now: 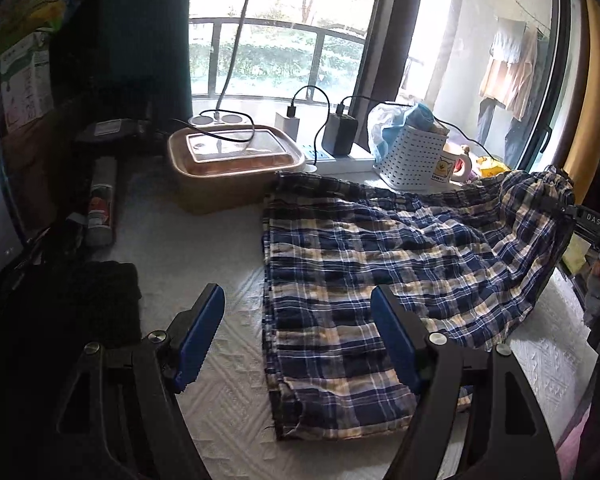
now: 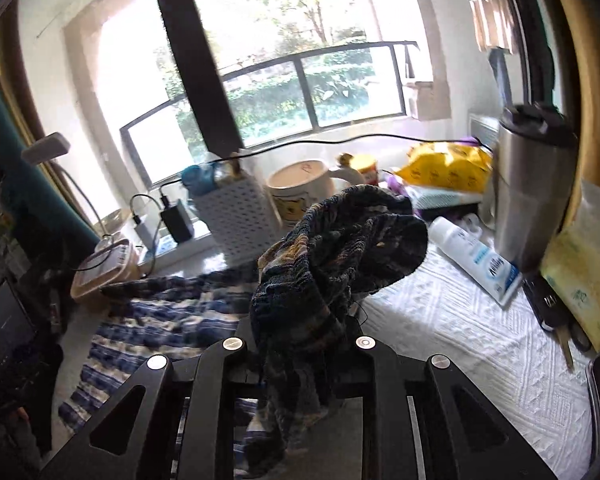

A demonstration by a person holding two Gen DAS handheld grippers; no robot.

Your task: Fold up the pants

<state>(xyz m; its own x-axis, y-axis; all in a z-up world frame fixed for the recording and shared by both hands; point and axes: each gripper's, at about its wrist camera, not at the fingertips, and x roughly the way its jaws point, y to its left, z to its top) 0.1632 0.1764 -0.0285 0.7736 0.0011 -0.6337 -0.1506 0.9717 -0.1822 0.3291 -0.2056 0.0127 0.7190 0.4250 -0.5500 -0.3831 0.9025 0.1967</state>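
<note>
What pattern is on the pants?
Navy, white and tan plaid on the pants; clearest in the left wrist view.

Daylight floods through the large glass window (image 1: 276, 40), blown out white; the near corners sink dark, edges bow, and the right view smears with motion blur.

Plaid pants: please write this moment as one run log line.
plaid pants: flat, waistband end lifted | right gripper: shut on plaid pants | left gripper: open, empty, above leg end
</note>
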